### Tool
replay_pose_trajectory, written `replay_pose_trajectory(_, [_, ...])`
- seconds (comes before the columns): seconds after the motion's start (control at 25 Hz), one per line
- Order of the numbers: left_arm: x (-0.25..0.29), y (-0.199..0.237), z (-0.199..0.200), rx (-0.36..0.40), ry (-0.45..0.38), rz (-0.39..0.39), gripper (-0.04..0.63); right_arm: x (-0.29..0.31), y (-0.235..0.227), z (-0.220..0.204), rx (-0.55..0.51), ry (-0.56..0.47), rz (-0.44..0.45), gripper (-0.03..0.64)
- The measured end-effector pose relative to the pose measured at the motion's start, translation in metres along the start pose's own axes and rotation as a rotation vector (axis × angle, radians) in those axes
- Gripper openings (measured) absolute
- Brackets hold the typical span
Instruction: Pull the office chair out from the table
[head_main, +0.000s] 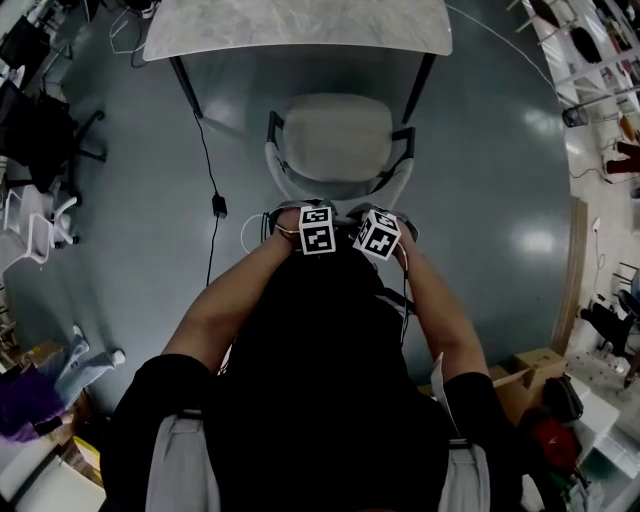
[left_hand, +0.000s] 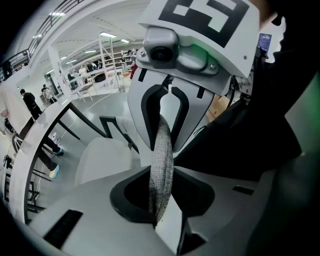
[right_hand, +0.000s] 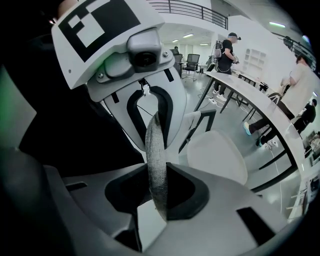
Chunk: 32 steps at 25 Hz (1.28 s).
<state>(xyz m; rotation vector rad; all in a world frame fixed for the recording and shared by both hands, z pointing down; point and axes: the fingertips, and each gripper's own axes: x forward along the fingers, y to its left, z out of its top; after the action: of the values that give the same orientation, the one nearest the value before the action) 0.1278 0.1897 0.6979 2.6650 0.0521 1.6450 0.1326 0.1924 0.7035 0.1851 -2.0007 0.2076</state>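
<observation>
The office chair stands just in front of the white table (head_main: 300, 25), its pale seat (head_main: 335, 135) fully in the open between two dark armrests. My left gripper (head_main: 318, 228) and right gripper (head_main: 377, 233) sit side by side on the top of the backrest, held close to the person's body. In the left gripper view the grey fabric backrest edge (left_hand: 162, 155) runs through my left gripper (left_hand: 161, 200), which is shut on it. The right gripper (right_hand: 157, 192) is likewise shut on the same fabric edge (right_hand: 156, 155). Each view shows the other gripper opposite, clamped further along the edge.
A black cable with a power adapter (head_main: 219, 207) lies on the grey floor left of the chair. Another black chair (head_main: 45, 140) stands at the far left, cardboard boxes (head_main: 530, 370) at the right. People (right_hand: 227, 50) stand by long tables (right_hand: 260, 105) beyond.
</observation>
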Motion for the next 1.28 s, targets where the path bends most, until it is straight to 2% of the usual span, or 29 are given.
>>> replay_pose_trajectory(0.76, [0.011,-0.058,0.012,-0.036,0.005,0.015,0.092,-0.005,0.053,-0.026,-0.017,-0.011,0.005,0.100])
replay_pose_trajectory(1.28, [0.008,-0.060,0.008,-0.046,0.024,0.004,0.097,-0.004,0.054,-0.023,-0.012,-0.012,0.010,0.104])
